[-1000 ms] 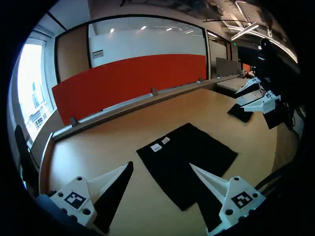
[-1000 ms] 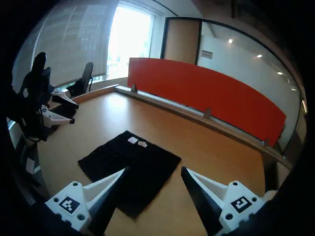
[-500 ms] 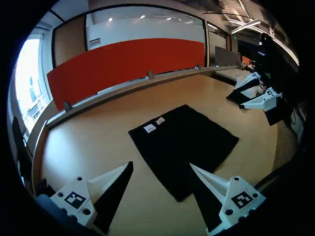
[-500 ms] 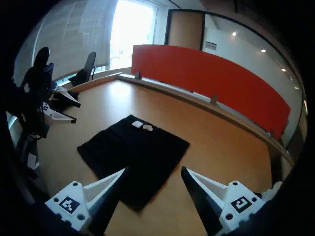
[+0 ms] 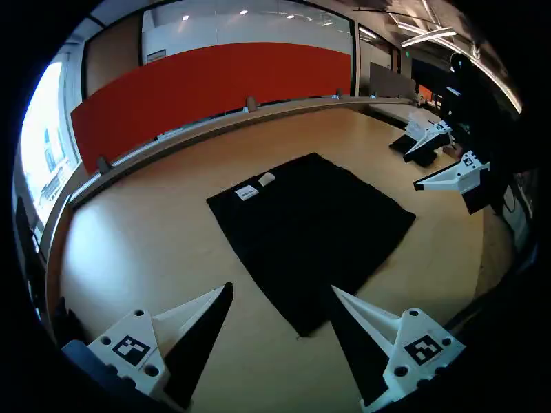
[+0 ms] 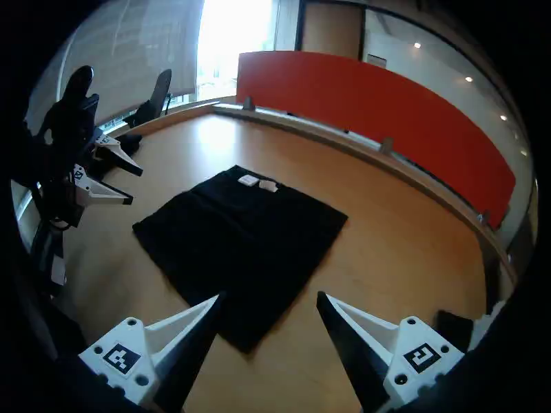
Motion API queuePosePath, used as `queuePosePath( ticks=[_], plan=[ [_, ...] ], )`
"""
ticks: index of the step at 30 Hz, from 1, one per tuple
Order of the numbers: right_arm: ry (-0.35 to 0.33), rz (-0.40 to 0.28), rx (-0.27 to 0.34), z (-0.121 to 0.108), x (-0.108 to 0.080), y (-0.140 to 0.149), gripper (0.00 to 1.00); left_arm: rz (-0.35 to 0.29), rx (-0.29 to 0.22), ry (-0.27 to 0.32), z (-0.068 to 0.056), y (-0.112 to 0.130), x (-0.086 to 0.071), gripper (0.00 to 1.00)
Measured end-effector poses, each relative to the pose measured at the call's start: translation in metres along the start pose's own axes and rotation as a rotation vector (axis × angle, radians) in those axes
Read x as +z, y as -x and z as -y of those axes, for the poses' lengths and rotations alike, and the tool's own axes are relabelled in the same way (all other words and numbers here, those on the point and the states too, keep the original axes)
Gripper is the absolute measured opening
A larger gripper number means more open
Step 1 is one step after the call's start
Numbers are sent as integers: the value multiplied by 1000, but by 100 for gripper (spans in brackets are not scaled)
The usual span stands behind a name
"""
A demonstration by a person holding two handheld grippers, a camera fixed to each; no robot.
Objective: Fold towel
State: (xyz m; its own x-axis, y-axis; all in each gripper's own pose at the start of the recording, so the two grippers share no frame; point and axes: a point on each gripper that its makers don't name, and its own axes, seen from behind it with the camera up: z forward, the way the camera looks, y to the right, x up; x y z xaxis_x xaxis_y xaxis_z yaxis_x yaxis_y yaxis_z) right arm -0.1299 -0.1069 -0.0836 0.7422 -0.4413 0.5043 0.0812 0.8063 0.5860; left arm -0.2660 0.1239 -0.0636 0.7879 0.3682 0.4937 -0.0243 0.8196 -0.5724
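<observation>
A black towel (image 5: 310, 220) lies flat on the wooden table (image 5: 144, 248), with two small white labels (image 5: 255, 187) near its far edge. My left gripper (image 5: 280, 288) hovers open over the towel's near corner, nothing between its fingers. In the left gripper view the right gripper (image 5: 413, 172) hangs open beyond the towel's right side, apart from the cloth. In the right gripper view the towel (image 6: 241, 227) spreads ahead of my open right gripper (image 6: 268, 296), whose fingers stand over its near corner. The left gripper (image 6: 136, 187) shows at the towel's left side.
A long red partition (image 5: 206, 82) (image 6: 372, 103) runs along the table's far edge. Office chairs (image 6: 155, 96) stand by the bright window. A dark-sleeved arm (image 5: 475, 103) holds the right gripper. Bare wood (image 6: 406, 227) surrounds the towel.
Both grippers have tipped downward and come closer to the table, so the towel looks larger and more central. The towel itself has not moved. Both grippers stayed open.
</observation>
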Motion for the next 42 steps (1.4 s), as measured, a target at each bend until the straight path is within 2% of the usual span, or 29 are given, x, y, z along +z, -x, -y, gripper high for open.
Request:
queuePosePath(
  ticks=[11,25,42],
  plan=[
    [-31,57,5,10,13,31,100,58,10,38,-13,22,16,94],
    [-65,116,-20,20,20,58,100,140,23,74,-27,48,26,94],
    [-115,163,-44,27,21,74,97,208,10,86,-35,67,31,94]
  ],
)
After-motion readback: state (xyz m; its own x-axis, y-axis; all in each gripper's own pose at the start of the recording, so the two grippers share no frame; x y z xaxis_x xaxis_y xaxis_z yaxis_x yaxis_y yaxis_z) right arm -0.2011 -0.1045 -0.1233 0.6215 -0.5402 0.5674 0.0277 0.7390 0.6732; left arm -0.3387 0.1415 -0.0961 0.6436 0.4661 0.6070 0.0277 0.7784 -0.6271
